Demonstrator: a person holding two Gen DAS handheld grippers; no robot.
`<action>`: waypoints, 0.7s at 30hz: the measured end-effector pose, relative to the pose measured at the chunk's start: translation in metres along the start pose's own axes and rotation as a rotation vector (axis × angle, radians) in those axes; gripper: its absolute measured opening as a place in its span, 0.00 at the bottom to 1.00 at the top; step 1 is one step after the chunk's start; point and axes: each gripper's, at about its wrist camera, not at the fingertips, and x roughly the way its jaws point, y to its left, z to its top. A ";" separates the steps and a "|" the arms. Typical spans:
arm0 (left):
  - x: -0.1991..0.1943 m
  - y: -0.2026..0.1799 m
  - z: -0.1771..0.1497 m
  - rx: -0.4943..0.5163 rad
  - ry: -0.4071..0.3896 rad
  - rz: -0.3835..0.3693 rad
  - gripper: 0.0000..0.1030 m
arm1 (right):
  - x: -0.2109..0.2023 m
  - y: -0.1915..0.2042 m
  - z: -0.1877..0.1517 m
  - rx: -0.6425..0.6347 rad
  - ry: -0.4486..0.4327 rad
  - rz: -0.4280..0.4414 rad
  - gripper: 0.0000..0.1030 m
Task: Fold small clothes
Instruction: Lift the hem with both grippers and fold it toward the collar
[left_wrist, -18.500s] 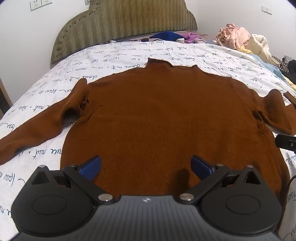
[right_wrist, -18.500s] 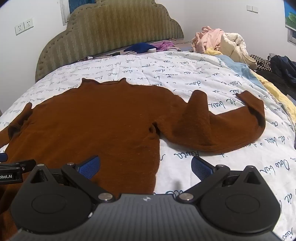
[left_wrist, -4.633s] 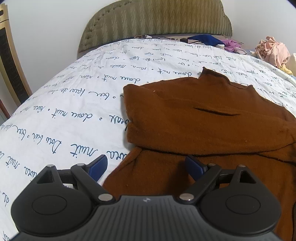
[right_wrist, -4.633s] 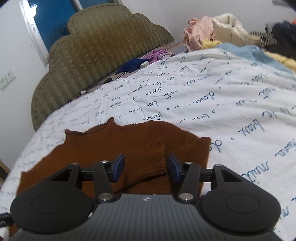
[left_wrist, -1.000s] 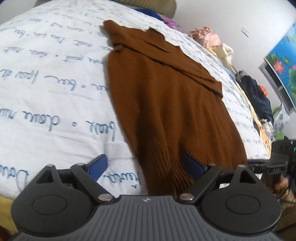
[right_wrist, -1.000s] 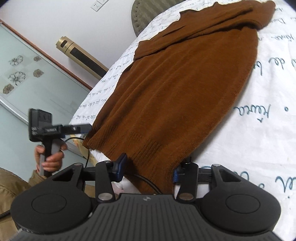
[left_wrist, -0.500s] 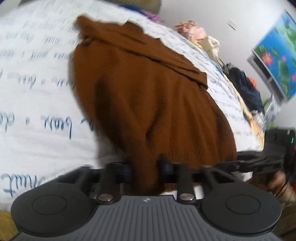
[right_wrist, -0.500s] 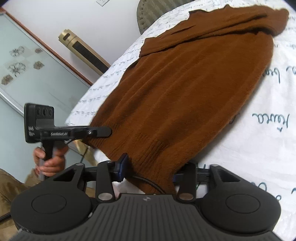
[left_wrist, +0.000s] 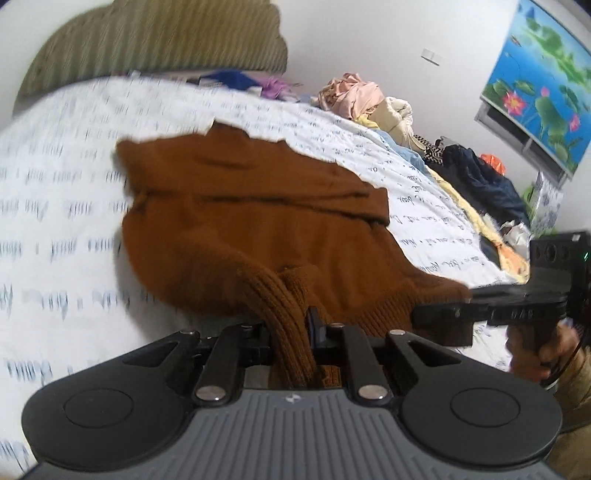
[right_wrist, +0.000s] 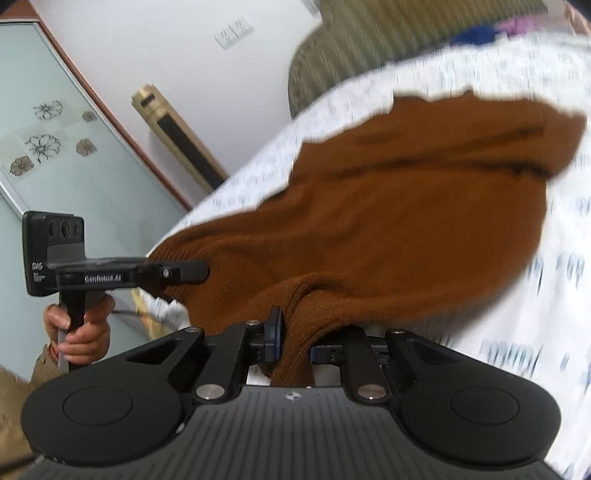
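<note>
We pinch the brown sweater (left_wrist: 258, 229) by its hem.
Our left gripper (left_wrist: 291, 328) and right gripper (right_wrist: 293, 341) squeeze it above the blurry bedspread (left_wrist: 55, 206); our fingertips hide in wool.

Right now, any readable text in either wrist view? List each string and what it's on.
"GenRobot.AI": side of the left gripper, seen in the right wrist view.
"DAS": its rear block; smaller print beneath is too small to read.
Embossed marking on the right gripper body in the left wrist view: not legible.
Blue script on the bedspread: blurred, unreadable.
Sweater: no text visible.
</note>
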 end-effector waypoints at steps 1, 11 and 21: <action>0.004 -0.003 0.005 0.018 -0.001 0.026 0.14 | 0.000 -0.001 0.006 -0.001 -0.018 -0.008 0.18; 0.051 -0.023 0.053 0.110 -0.021 0.198 0.14 | 0.022 -0.019 0.053 0.015 -0.138 -0.122 0.17; 0.079 -0.031 0.061 0.117 0.016 0.225 0.14 | 0.039 -0.041 0.055 0.108 -0.158 -0.149 0.17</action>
